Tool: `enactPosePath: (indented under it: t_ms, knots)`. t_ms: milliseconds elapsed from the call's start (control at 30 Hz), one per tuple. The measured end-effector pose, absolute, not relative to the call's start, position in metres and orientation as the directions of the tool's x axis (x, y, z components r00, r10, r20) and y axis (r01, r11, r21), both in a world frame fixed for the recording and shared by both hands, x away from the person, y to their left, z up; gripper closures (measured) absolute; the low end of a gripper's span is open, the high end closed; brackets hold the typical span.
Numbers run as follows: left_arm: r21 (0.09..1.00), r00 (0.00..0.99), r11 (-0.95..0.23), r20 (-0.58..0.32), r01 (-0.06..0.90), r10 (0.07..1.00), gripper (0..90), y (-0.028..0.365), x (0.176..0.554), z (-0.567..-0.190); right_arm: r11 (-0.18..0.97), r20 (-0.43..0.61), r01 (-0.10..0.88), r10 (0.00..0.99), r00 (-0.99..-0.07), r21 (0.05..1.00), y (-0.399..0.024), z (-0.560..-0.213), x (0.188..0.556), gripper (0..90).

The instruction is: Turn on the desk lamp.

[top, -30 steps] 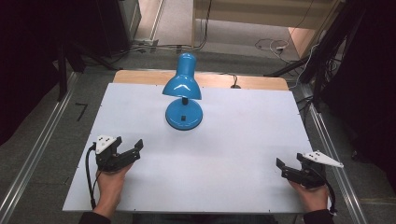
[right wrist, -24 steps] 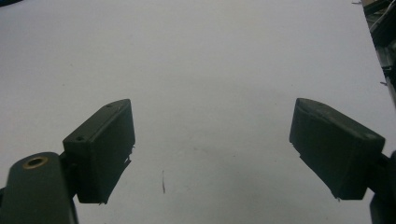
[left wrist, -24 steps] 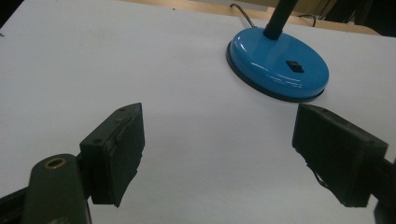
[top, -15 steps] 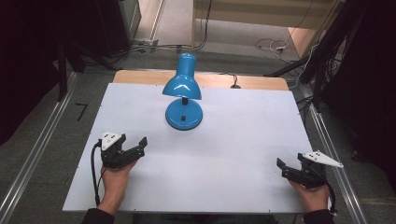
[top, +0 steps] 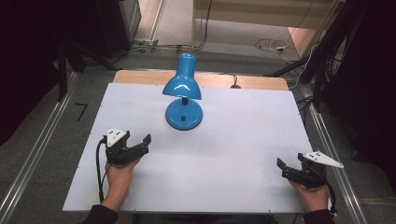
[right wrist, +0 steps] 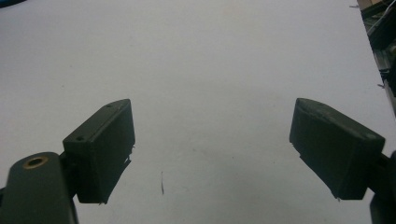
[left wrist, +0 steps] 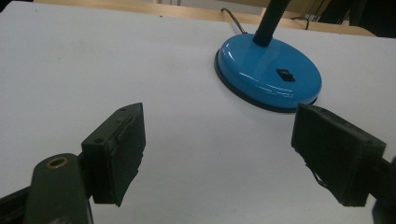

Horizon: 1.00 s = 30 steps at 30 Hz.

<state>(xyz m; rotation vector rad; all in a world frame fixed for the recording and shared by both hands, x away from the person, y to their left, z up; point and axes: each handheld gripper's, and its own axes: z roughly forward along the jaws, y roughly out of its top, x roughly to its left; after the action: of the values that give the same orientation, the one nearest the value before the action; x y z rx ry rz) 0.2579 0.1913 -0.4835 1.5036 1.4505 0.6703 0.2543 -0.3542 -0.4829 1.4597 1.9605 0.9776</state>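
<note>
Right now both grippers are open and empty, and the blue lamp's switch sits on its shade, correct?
Not quite. The left gripper and right gripper are open and empty, but the switch sits on the lamp's round base, not its shade. The left gripper view shows it.

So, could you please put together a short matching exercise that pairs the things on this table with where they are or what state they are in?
Things:
1. blue desk lamp
2. left gripper
3. right gripper
4. lamp switch

Places or states:
A. open, near the table's right front corner
B. standing at the middle back of the white table
C. black, on top of the round base
D. open, fingers pointing toward the lamp base

Pairs: 1-B, 2-D, 3-A, 4-C
</note>
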Motion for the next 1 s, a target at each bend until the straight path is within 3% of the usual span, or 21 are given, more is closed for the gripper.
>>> enactPosePath:
  t_ms: [1000]
  knots:
    - [0.877,0.214,0.083,-0.206,0.474,0.955,19.1,0.159,0.296,-0.468,0.155,0.033,0.578,0.953,-0.301,0.801,-0.355,-0.480,0.253,11.8]
